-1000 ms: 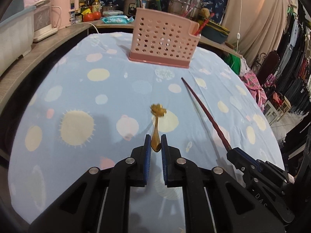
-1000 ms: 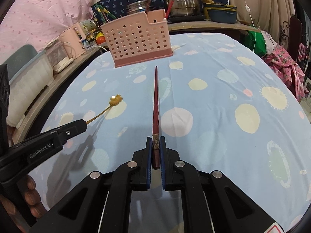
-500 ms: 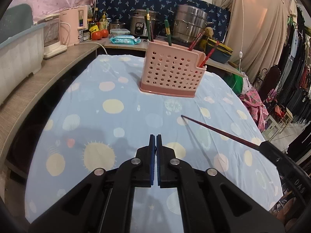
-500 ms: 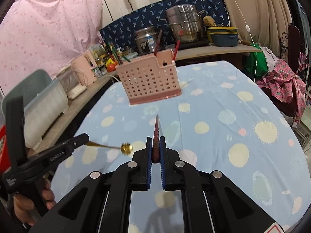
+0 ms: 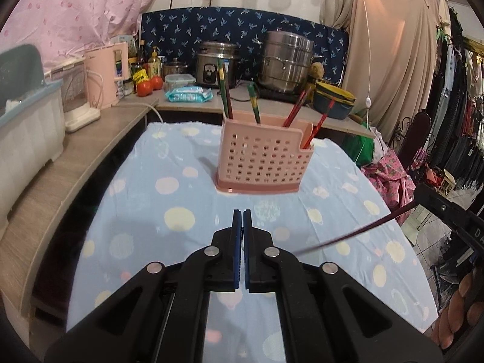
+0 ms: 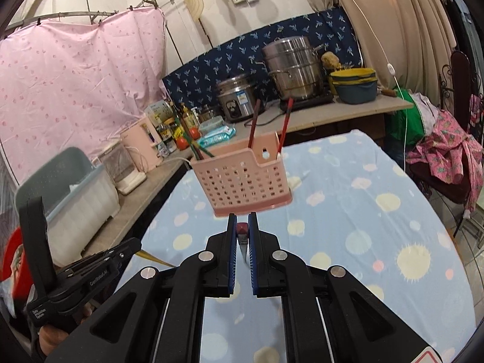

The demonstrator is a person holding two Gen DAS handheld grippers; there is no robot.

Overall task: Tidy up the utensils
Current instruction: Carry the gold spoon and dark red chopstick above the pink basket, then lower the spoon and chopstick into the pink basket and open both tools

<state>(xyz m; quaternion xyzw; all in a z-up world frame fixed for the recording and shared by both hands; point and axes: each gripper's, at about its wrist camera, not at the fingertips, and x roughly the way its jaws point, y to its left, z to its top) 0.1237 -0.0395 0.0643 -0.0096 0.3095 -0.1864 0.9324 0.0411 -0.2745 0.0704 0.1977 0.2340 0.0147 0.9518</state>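
A pink perforated utensil basket point(image 5: 262, 155) stands on the far part of the table and holds several chopsticks; it also shows in the right wrist view point(image 6: 242, 178). My left gripper point(image 5: 241, 220) is shut on a gold spoon; only its thin gold handle point(image 6: 151, 257) shows, sticking out of that gripper point(image 6: 133, 243) in the right wrist view. My right gripper point(image 6: 242, 225) is shut on a dark red chopstick point(image 6: 242, 229), seen end on. The chopstick point(image 5: 357, 233) slants across the left wrist view, above the table.
The table has a light blue cloth point(image 5: 169, 187) with pale dots. A wooden counter point(image 5: 60, 163) on the left carries a grey-lidded bin point(image 5: 21, 121) and pink appliances. Pots point(image 5: 284, 60) stand behind the basket. Clothes point(image 5: 462, 121) hang at right.
Both grippers have lifted off the table, each with its utensil, and tilted up toward the basket. The spoon and the chopstick no longer lie on the cloth.
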